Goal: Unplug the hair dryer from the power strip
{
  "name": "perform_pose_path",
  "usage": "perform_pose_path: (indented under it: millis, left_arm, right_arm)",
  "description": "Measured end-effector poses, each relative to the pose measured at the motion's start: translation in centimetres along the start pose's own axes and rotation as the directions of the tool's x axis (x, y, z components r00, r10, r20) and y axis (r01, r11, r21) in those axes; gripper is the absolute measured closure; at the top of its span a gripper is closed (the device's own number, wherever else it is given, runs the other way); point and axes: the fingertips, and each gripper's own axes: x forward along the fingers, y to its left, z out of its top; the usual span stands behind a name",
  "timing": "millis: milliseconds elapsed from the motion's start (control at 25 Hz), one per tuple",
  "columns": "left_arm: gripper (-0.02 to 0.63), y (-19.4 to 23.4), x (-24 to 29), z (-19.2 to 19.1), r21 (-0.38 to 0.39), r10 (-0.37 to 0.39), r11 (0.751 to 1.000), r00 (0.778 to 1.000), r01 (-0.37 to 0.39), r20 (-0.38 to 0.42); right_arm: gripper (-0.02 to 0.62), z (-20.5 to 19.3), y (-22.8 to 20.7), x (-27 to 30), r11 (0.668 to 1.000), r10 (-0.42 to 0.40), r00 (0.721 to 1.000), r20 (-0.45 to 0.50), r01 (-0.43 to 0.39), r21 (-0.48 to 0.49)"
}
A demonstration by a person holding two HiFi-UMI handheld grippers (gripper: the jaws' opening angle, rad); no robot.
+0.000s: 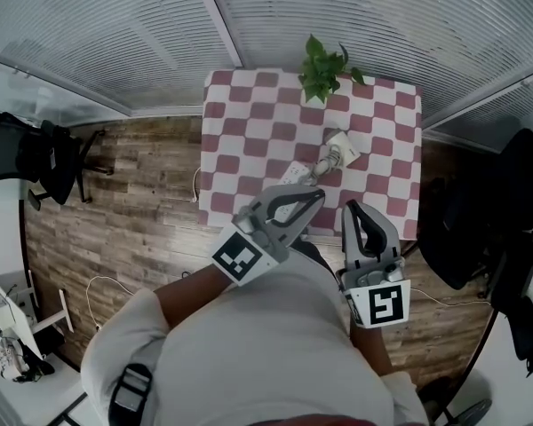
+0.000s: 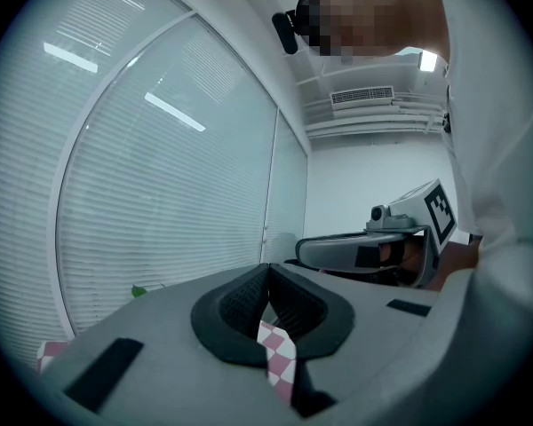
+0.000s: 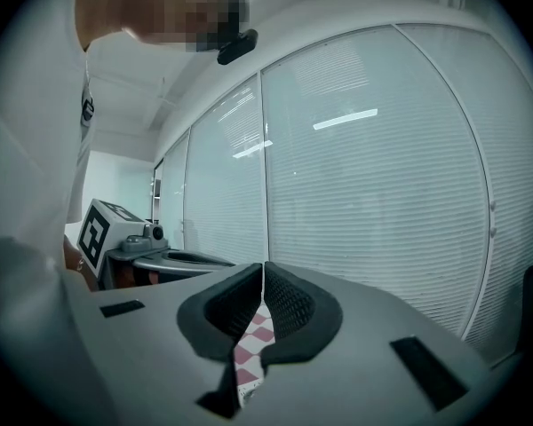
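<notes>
In the head view a white hair dryer (image 1: 341, 147) lies on the red-and-white checkered table (image 1: 249, 140). A white power strip (image 1: 292, 175) sits just in front of it. My left gripper (image 1: 314, 194) hovers over the table's near edge, close to the strip, with its jaws shut and nothing between them. The right gripper (image 1: 352, 208) is beside it, also shut and empty. In the left gripper view the pads (image 2: 249, 295) meet at the tip, with only checkered cloth showing below. The right gripper view shows its pads (image 3: 284, 302) pressed together the same way.
A potted green plant (image 1: 323, 69) stands at the table's far edge against the blinds. Black office chairs stand at the left (image 1: 35, 158) and right (image 1: 480, 229). A white cable (image 1: 195, 185) hangs by the table's left side over the wooden floor.
</notes>
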Motion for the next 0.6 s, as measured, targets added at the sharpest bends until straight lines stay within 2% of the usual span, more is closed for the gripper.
perform_pose_path:
  millis: [280,600]
  left_arm:
    - [0.575,1.6,-0.6,-1.8,0.009,-0.027,1.0,0.999,0.027,-0.047]
    - [0.575,3.8,-1.1,-6.1,0.014,-0.03,0.999,0.991,0.032,-0.132]
  right_arm:
    - [0.561,-1.7,1.0,1.8,1.0,-0.002,1.0,-0.013,0.003,0.023]
    - [0.56,-6.1,1.7,3.6,0.997,-0.007,0.996,-0.09,0.014,0.072]
